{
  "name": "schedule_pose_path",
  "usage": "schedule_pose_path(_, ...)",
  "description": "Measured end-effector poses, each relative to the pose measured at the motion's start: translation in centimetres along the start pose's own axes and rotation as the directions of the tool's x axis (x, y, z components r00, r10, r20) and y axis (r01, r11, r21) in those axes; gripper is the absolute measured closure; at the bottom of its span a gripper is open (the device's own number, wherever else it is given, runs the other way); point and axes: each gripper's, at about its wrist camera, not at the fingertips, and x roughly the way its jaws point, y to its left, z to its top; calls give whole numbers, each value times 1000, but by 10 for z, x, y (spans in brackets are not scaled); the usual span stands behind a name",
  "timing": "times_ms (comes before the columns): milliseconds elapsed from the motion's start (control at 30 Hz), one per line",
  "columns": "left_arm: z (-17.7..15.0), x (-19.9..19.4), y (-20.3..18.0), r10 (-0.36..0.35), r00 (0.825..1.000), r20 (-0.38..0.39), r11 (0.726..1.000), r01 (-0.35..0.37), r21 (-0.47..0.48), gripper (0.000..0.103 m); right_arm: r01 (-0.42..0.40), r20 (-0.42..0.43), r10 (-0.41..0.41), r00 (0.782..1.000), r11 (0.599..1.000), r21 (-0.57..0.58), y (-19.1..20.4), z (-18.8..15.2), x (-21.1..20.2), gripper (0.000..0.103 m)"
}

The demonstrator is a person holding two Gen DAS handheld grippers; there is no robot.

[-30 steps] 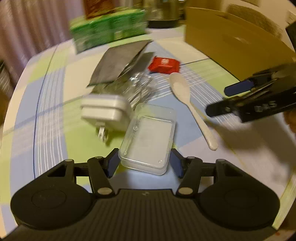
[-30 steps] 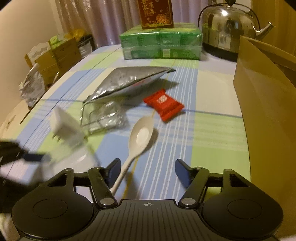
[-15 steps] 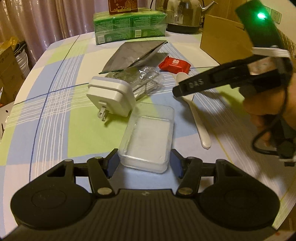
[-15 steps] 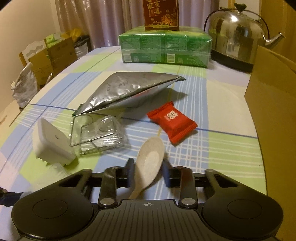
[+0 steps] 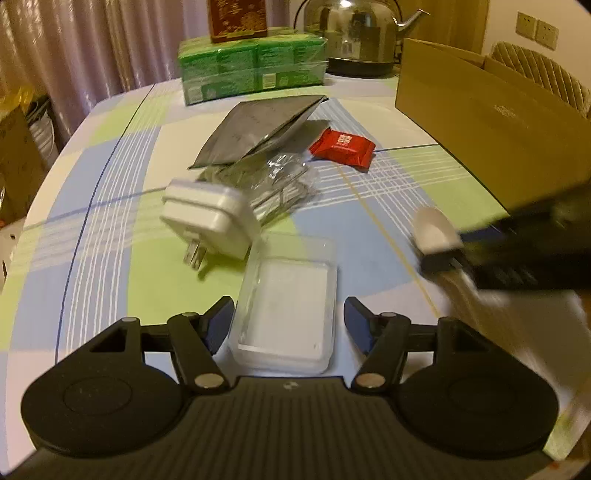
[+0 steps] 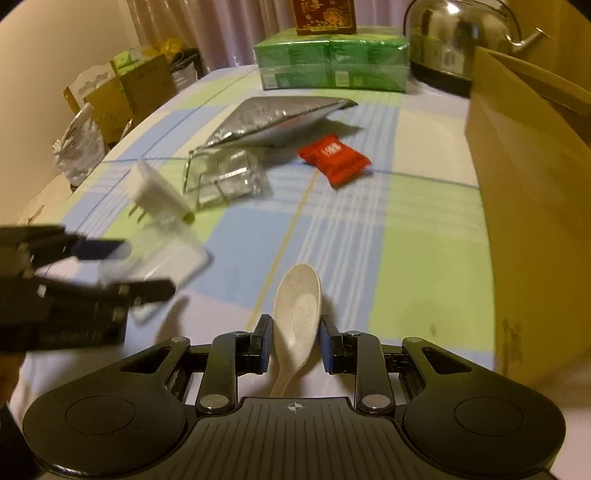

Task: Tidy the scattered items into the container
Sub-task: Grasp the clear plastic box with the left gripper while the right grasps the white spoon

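A clear plastic box [image 5: 288, 295] lies on the checked tablecloth between the fingers of my left gripper [image 5: 288, 321]. Its jaws are opening, and a gap shows beside the right pad. My right gripper [image 6: 293, 332] is shut on a cream spoon [image 6: 297, 295], bowl pointing forward. In the left wrist view that spoon [image 5: 434, 230] and the right gripper [image 5: 443, 258] are blurred at the right edge. The open cardboard box [image 6: 524, 184] stands just right of the right gripper. A white plug adapter [image 5: 207, 218], a red snack packet [image 5: 343, 147] and a silver pouch [image 5: 258, 125] lie further back.
A crumpled clear wrapper with wire [image 5: 280, 184] sits between the adapter and the pouch. A green multipack [image 5: 255, 66] topped by a red-brown carton, and a steel kettle [image 5: 362, 33], stand at the far edge. Cardboard boxes [image 6: 122, 96] sit off the table's left side.
My right gripper closed on the spoon and carried it back and toward the right, near the cardboard box. My left gripper's jaws widened around the clear box and barely moved.
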Motion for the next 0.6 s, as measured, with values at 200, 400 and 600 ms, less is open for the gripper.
schedule_pose_path(200, -4, -10, -16, -18, 999, -30, 999, 19, 34, 53, 9, -5, -9, 1000, 1000, 5, -2, -21, -18, 79)
schedule_pose_path(400, -18, -23, -34, -38, 998, -57, 997, 41, 67, 53, 15, -3, -15, 1000, 1000, 12, -5, -30, -27, 79)
schedule_pose_path(600, -14, -15, -39, -30, 997, -70, 997, 36, 74, 49, 23, 9, -23, 1000, 1000, -8, -5, -32, -26, 79)
